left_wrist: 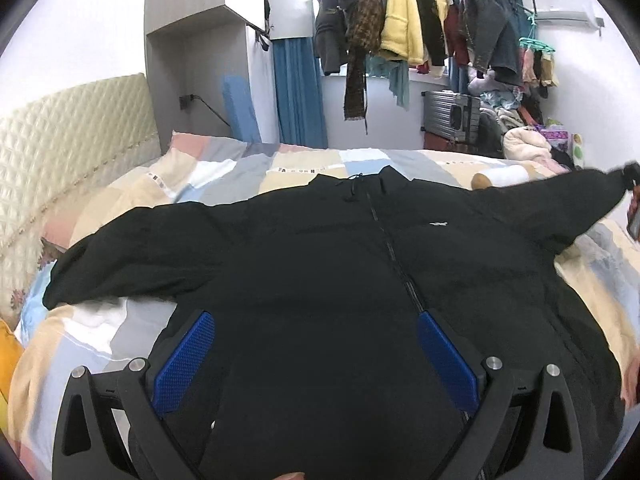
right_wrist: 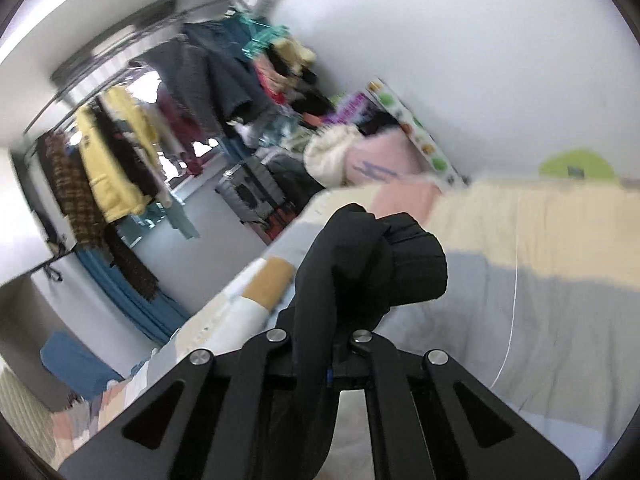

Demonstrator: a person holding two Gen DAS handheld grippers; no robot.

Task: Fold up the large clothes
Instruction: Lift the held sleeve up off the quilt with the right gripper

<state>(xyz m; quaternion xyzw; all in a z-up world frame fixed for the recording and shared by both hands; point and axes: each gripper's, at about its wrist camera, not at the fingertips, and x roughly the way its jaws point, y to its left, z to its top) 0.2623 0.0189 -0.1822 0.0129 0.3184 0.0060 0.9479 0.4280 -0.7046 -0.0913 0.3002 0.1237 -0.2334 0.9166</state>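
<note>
A large black zip jacket [left_wrist: 320,248] lies front up and spread out on the patchwork bedspread [left_wrist: 224,168]. My left gripper [left_wrist: 316,324] is open, its blue pads [left_wrist: 184,356] wide apart just above the jacket's lower front. The jacket's right sleeve [left_wrist: 576,200] is stretched out and lifted at the far right. In the right wrist view my right gripper [right_wrist: 320,344] is shut on the sleeve's cuff [right_wrist: 372,264], which bunches up between and above the fingers, over the bedspread [right_wrist: 540,248]. The left sleeve [left_wrist: 120,256] lies flat at the left.
A padded cream headboard [left_wrist: 68,136] stands at the left. A rack of hanging clothes [left_wrist: 404,20] and a grey suitcase [left_wrist: 452,114] are beyond the bed. A pile of clothes [left_wrist: 524,136] sits at the far right corner.
</note>
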